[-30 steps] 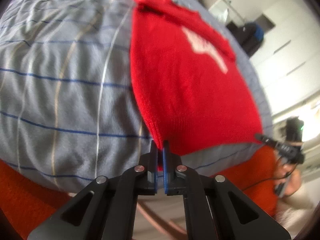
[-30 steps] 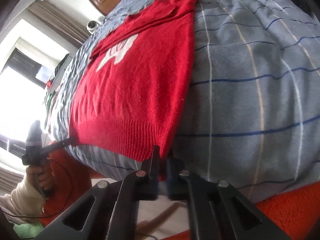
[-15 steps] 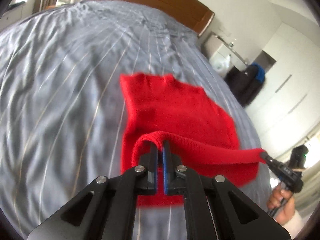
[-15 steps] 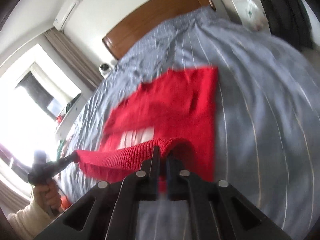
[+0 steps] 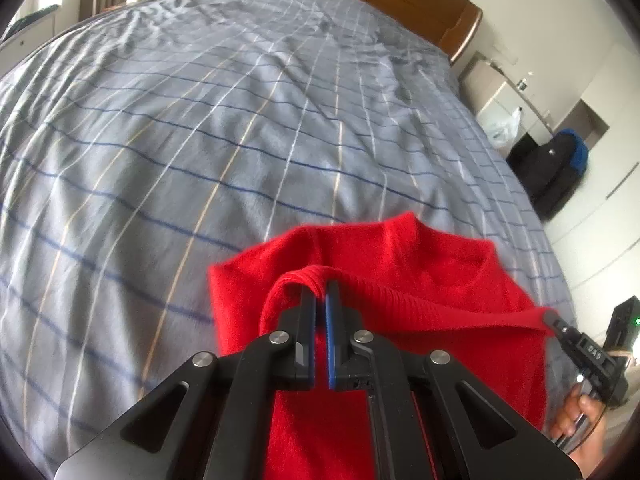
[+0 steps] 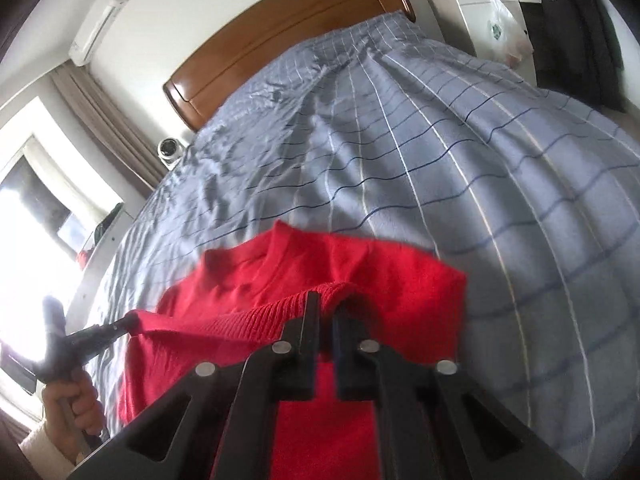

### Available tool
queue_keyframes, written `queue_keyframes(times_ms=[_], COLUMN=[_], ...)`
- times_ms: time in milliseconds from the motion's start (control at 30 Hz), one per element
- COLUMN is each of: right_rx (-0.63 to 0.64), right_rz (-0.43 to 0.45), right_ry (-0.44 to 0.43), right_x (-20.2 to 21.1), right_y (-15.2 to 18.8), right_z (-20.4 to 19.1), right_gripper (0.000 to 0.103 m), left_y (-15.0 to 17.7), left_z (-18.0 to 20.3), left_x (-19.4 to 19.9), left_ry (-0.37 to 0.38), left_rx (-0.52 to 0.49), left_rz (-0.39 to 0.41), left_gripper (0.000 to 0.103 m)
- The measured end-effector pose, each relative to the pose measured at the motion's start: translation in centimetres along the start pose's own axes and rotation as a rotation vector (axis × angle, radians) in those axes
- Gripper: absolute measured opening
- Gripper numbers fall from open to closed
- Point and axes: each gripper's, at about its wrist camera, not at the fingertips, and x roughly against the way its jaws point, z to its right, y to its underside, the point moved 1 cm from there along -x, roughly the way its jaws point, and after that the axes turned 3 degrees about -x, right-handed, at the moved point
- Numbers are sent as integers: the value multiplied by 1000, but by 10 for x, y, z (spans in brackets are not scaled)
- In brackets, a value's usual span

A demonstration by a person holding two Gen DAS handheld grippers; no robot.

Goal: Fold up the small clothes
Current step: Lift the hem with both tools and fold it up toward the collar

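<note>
A small red knitted sweater (image 5: 432, 280) lies on the grey checked bedspread (image 5: 240, 128). My left gripper (image 5: 321, 292) is shut on the left corner of its ribbed hem. My right gripper (image 6: 327, 304) is shut on the right corner of the sweater (image 6: 400, 280). The hem is stretched taut between them, lifted and carried over the sweater's body toward the collar. The right gripper shows at the far right of the left wrist view (image 5: 554, 320); the left gripper shows at the left of the right wrist view (image 6: 128, 326).
The bedspread (image 6: 440, 140) runs back to a wooden headboard (image 6: 280, 40). A white cabinet (image 6: 480, 12) with a plastic bag and dark hanging clothes (image 6: 576, 32) stand right of the bed. A window (image 6: 32, 220) and curtains are on the left.
Both grippers lifted the hem off the bed's near edge and carried it forward over the sweater, folding it. The white print is now covered. Both stay shut.
</note>
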Motion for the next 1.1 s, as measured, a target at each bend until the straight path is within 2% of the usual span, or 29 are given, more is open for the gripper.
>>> queue_keyframes(times_ms=[100,133,167,233,267,333,400,500,533,633,667,700,767,867,967,1033,1100], right_rx=[-37,-58,-82,-110,-124,-114,-33,132,192,316,340,350,344,298,353,379,381], right_rz=[-6,-11,-7,26,49,75,87,69,49,-41,-93,-131,-177,-80,-5,-15,-55], right_ry=[2,-6,-8,2,-3,-9,-1,-27,-49,-104,-107,-78,43,66,33,-1,0], right_x=[-22,-28,-33,-32,-26,-13,1,19,23,27,25,22,20,61,98,104,97], right_y=[-8,-10,-11,-12,-13,-16,-17,-7,3,40,59,73,94,104,115,128,148], right_z=[9,13,17,22,23,22,10,-17,-28,-43,-40,-35,-16,-8,-30,-42,-42], right_gripper=[5,8,12,47,50,49,50,49,49,50,51,52,52,52,54,60,60], left_y=[-9,-13,-17,-22,-23,-21,-13,17,29,60,72,79,88,100,124,149,169], left_z=[-6,-12,-19,-31,-37,-39,-34,-14,-10,-10,-17,-24,-35,-38,-30,-26,-26], left_x=[-18,-21,-20,-8,3,18,30,43,43,25,20,24,51,90,118,126,126], left_ry=[-24,-35,-31,-9,-5,-15,-15,-18,-26,-94,-137,-144,-130,-111,-111,-128,-153], left_rx=[32,66,107,165,177,148,89,-91,-141,-235,-244,-237,-195,-175,-209,-236,-246], left_rz=[-18,-24,-17,35,75,94,99,97,80,-26,-64,-66,-25,23,49,45,33], left_gripper=[12,30,54,73,77,78,78,86,92,93,92,92,91,92,95,96,96])
